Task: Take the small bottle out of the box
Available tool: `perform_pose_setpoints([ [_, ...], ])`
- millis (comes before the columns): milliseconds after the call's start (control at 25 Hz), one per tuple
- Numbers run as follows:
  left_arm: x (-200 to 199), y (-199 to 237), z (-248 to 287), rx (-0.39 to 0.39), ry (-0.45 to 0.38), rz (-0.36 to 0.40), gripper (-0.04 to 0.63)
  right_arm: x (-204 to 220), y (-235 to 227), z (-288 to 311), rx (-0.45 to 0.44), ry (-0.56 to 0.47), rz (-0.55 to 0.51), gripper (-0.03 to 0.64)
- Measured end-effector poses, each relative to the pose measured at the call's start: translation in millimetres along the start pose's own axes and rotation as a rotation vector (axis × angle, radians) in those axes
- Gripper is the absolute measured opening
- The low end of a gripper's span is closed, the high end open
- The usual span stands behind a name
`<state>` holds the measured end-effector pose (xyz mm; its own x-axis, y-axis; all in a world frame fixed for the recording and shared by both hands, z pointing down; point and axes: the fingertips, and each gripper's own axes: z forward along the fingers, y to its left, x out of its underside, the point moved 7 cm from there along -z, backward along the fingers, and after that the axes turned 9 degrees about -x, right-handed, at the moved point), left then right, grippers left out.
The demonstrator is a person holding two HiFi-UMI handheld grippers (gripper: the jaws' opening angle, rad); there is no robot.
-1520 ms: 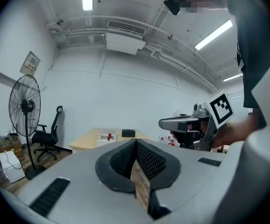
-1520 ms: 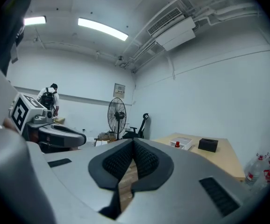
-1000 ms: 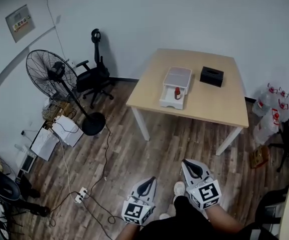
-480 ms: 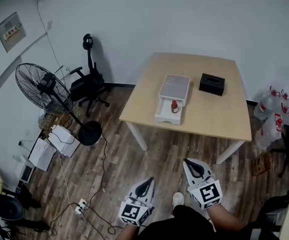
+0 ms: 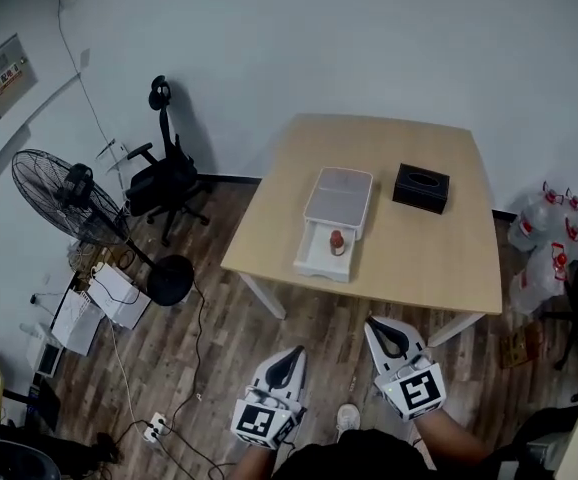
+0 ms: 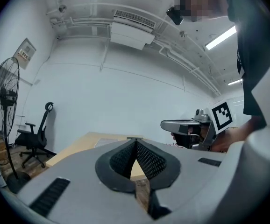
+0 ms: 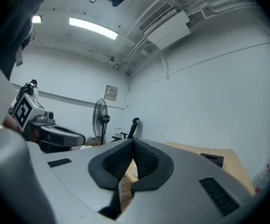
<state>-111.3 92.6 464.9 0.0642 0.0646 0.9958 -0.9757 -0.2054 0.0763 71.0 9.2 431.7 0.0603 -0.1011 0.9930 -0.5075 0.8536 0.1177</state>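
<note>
Nothing of the task is done yet, as far as the views show: the small bottle (image 5: pixel 337 240), red-capped, stands in the pulled-out tray (image 5: pixel 314 258) of the white box (image 5: pixel 340 190) at the centre of the head view, on the left part of the desk (image 5: pixel 454 258). The 2 grippers hang low in the frame over the wood floor (image 5: pixel 299 318), well apart from the desk. The left gripper (image 5: pixel 289 356) has its fingers (image 6: pixel 150 158) pressed together with nothing between them, and the right gripper (image 5: pixel 379 328) likewise has its fingers (image 7: pixel 146 160) together and empty. What is left, I judge, is everything: closing on the desk, opening 1 gripper, reaching into the tray, gripping the bottle and lifting it clear. The tray opens toward the lower edge of the frame, so the approach looks unobstructed; the bottle stands toward the tray's right side. A black tissue box (image 5: pixel 421 187) sits right of the white box, apart from it. The floor between grippers and desk looks free, while cables (image 5: pixel 184 408) and a fan (image 5: pixel 67 196) crowd the left of the frame and water jugs (image 5: pixel 539 233) the right edge.
</note>
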Motion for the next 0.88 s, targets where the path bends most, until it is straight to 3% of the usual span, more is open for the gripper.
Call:
perform_pose_setpoints([
  [240,-7,1,37,0.0,0.004,0.008,0.014,-9,-33,11,0.011,-0.064,-0.025,0.012],
  [520,4,13,66,0.019,0.032,0.029,0.014,7,-53,31,-0.041,0.007,-0.019,0.012],
  [880,10,62,126,0.067,0.071,0.057,0.014,7,-94,87,0.024,0.006,-0.018,0.012],
])
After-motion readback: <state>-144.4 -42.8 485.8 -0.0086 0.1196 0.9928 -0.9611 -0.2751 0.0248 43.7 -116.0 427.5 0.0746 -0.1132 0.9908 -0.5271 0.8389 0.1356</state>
